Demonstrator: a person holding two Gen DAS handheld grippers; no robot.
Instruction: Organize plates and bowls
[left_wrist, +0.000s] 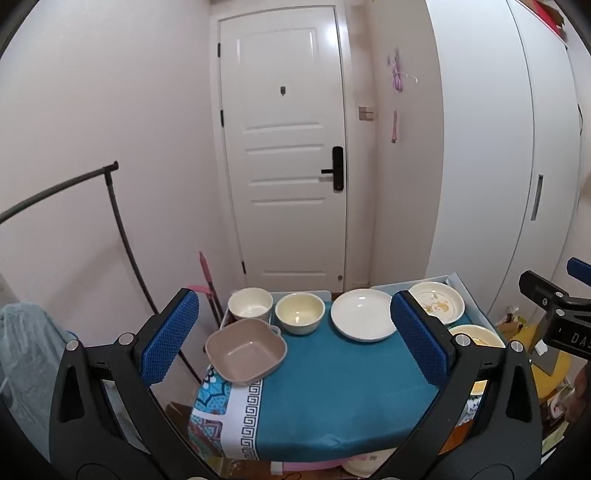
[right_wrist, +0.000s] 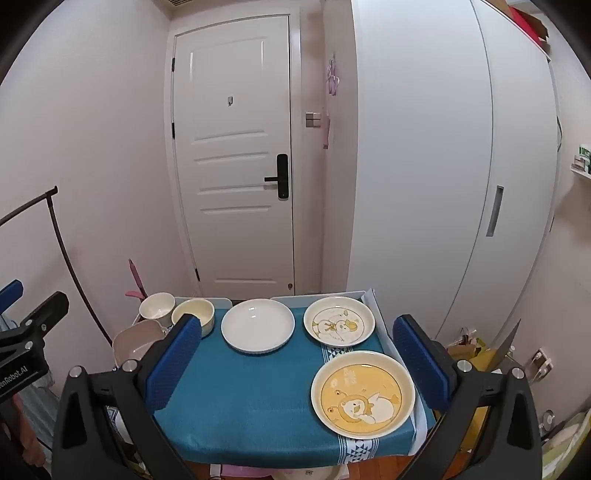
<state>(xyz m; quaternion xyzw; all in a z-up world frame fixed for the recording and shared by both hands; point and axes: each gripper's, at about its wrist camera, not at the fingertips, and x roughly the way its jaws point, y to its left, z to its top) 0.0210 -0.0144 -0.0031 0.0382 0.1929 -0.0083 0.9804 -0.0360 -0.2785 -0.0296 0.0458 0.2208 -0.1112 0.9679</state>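
On a small table under a teal cloth sit a square tan bowl, a white bowl and a cream bowl. To their right lie a plain white plate, a white cartoon plate and a yellow bear plate. My left gripper hovers open above the near left of the table, nothing between its pads. My right gripper hovers open over the near right, also with nothing in it. Each gripper shows at the edge of the other's view.
A white door stands behind the table, with a white wardrobe to the right. A dark clothes rail curves along the left wall. Bags and clutter lie on the floor at right. A light tray edge borders the table's far side.
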